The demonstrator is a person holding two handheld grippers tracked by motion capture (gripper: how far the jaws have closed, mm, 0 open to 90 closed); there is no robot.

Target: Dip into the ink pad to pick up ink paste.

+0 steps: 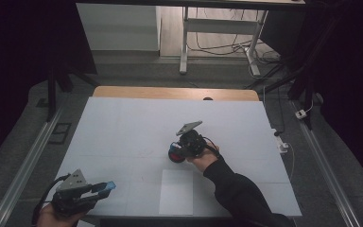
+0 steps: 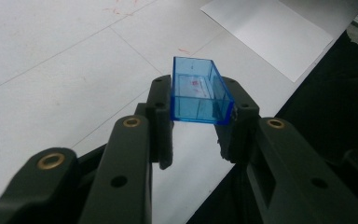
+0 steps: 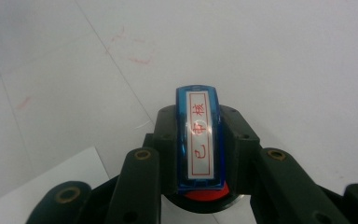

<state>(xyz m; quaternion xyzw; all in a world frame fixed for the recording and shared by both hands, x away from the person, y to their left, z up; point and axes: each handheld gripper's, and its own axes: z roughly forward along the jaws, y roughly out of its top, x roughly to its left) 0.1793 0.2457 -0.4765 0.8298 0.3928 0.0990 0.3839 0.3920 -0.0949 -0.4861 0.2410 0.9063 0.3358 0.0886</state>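
Observation:
A clear blue plastic cap (image 2: 198, 91), open side up, sits between the jaws of my left gripper (image 2: 196, 135), which is shut on it; in the high view the left gripper (image 1: 105, 187) hangs at the table's front left corner with the blue cap (image 1: 107, 187) at its tip. My right gripper (image 3: 199, 140) is shut on a blue stamp body (image 3: 199, 136) with a white label in red characters and a red base (image 3: 204, 193) below. From above, the right gripper (image 1: 176, 154) holds the stamp (image 1: 176, 155) just above the table's middle.
A white sheet of paper (image 1: 176, 191) lies near the front edge, just below the right gripper. The white table (image 1: 123, 127) has faint red marks (image 3: 133, 49). Desk legs and cables (image 1: 227, 45) stand beyond the far edge.

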